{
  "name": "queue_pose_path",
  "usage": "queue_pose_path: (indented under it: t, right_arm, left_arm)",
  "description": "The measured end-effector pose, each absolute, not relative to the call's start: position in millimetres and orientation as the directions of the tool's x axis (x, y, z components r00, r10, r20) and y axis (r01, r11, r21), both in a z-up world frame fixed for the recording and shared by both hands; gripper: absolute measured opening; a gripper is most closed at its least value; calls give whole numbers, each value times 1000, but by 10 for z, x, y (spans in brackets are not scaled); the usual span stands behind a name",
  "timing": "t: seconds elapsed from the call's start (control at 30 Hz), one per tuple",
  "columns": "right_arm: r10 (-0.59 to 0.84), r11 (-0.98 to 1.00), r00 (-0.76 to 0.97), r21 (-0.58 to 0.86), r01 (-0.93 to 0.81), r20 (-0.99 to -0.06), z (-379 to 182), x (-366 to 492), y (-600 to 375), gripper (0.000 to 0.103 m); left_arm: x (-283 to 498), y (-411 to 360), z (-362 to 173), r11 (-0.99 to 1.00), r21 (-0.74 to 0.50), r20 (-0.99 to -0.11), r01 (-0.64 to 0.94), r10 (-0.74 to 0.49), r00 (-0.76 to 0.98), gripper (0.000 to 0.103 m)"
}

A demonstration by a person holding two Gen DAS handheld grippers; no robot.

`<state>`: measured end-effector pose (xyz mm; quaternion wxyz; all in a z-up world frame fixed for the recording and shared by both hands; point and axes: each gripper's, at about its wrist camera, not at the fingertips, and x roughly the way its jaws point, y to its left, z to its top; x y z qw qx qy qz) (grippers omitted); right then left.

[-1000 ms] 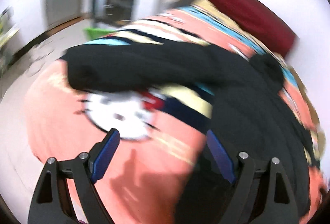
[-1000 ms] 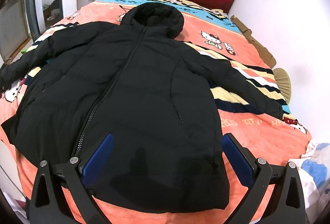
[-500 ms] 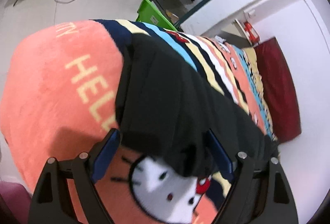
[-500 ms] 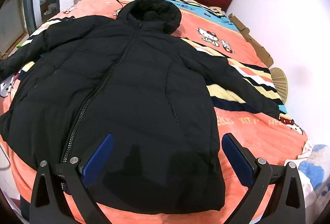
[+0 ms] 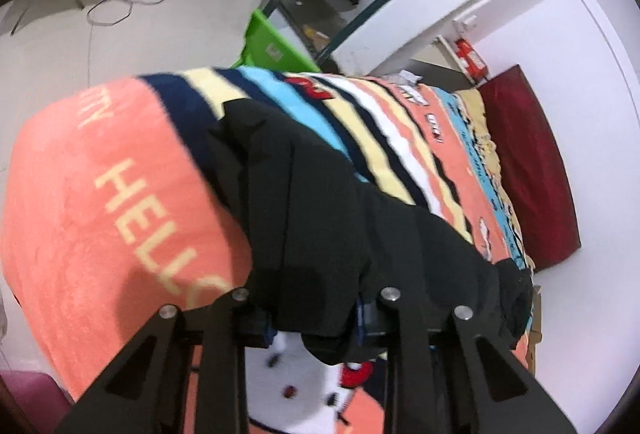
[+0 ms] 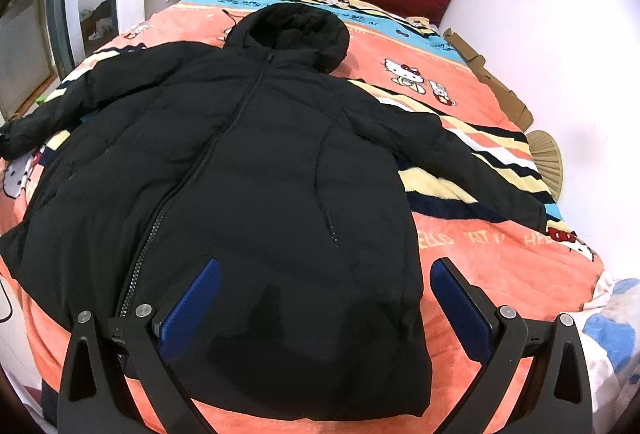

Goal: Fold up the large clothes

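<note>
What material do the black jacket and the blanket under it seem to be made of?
Black jacket: probably a matte synthetic shell with padding; it looks puffy, with stitched horizontal quilting and soft folds. Blanket: likely plush fleece; its printed coral surface looks fuzzy in the left wrist view. The exact fibre cannot be told.

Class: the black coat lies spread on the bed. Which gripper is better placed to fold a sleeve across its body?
Left gripper: its jaws are closing around the sleeve cuff. The right gripper hangs open above the coat's hem.
</note>
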<state>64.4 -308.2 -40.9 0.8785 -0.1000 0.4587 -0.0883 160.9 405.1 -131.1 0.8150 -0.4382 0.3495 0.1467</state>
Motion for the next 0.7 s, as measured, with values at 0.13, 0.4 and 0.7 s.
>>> queue_pose_path:
  t: [0.13, 0.4, 0.7]
  right_arm:
    - [-234, 970, 576, -232, 80, -783, -389, 651, -3186, 102]
    - [-214, 977, 601, -173, 126, -770, -371, 604, -3494, 102]
    - [-233, 968, 614, -120, 220, -755, -360, 533, -4009, 103]
  left_arm:
    - [1689, 3844, -970, 632, -606, -670, -484, -77, 738, 23]
    - [1909, 3106, -7, 780, -547, -595, -304, -108, 796, 22]
    - [2348, 1562, 700, 889, -456, -547, -36, -247, 800, 21]
